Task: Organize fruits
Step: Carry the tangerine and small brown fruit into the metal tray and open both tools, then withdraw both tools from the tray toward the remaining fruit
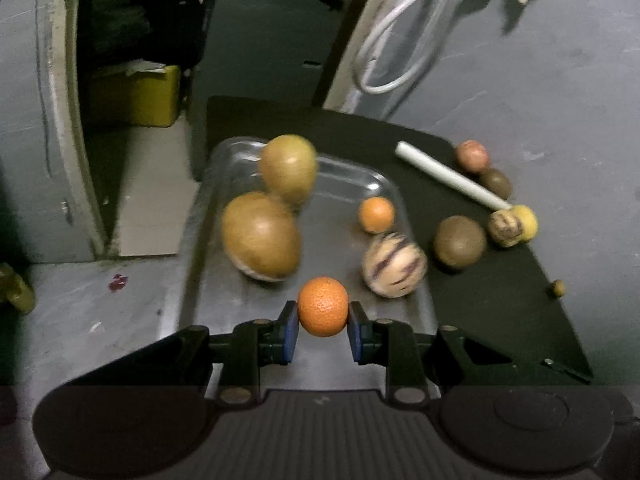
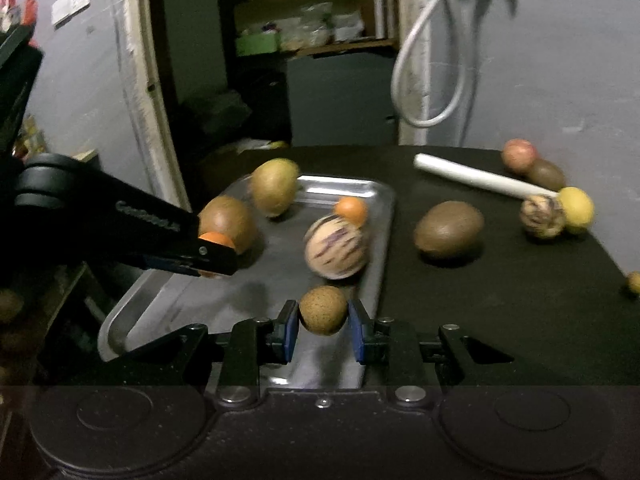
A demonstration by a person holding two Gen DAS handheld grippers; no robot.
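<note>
Over the tray [image 1: 208,216] we carry one fruit in each gripper; the left gripper [image 1: 323,322] pinches an orange [image 1: 322,306] between its blue pads, and the right gripper [image 2: 323,322] pinches a speckled brown fruit [image 2: 323,309] the same way; in the right view the left gripper [image 2: 212,254] shows from the side, low over the tray's near-left part. Already in the tray lie two large brown fruits [image 1: 260,236], a small orange [image 1: 376,215] and a striped melon [image 1: 394,265]; more fruit [image 1: 460,242] waits on the dark mat [image 1: 500,300] beside a white stick [image 1: 448,176]. To do this well, we judge, we lower each piece onto bare metal near us, apart from the melon, before we let the pads part; round fruit rolls, so we set down softly and keep the two grippers from crossing.
</note>
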